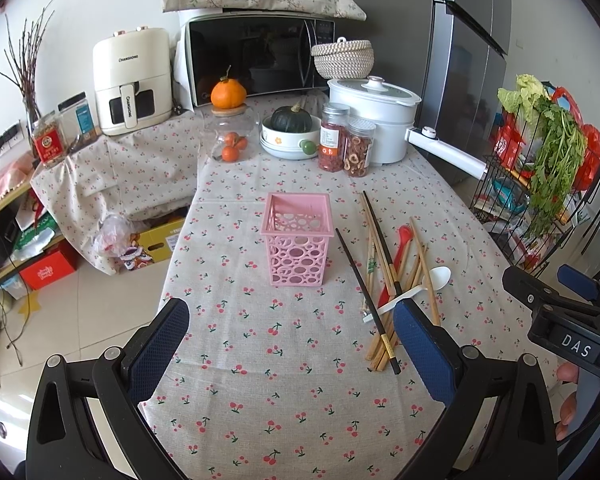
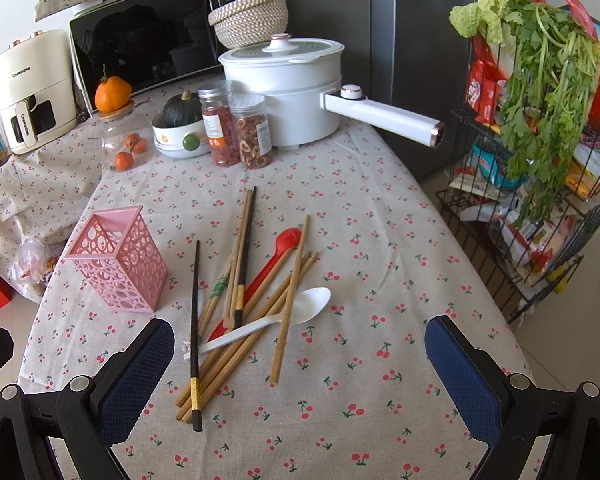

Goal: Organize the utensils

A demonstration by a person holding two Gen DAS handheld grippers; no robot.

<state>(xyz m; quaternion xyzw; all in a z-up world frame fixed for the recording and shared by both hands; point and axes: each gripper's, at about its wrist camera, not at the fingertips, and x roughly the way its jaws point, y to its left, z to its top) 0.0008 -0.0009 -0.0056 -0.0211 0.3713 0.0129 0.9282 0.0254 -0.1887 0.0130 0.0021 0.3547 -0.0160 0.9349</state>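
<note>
Blue pads of the right gripper [image 2: 300, 364] sit nearest the lens, spread wide with nothing between them, hovering over the near part of the cloth [image 2: 380, 208]. The left gripper [image 1: 292, 344] is likewise wide and empty, facing the holder [image 1: 296, 240], which stands upright and apparently empty, left of the utensil pile.

That pile lies loose on the cloth, just right of the holder: several bamboo chopsticks [image 2: 288, 304] fanned and crossing one another, two black chopsticks [image 2: 195, 332] over them, a red spoon [image 2: 276, 256] partly buried beneath, and a white spoon [image 2: 296, 312] lying across the top. At the far end stand a pot [image 2: 288, 84], two jars [image 2: 236, 128] and a bowl [image 2: 176, 136] with a squash, well apart from the work.

Judging by the empty holder and untouched heap, the task is at its start: the first pick has not been made. The next move likely calls for the right gripper to descend on one top-lying piece, the white spoon or a black chopstick, closing across its thin shaft without dragging the sticks beneath, then stand it in the holder. Thin sticks lying flat on cloth may be awkward to pinch.
</note>
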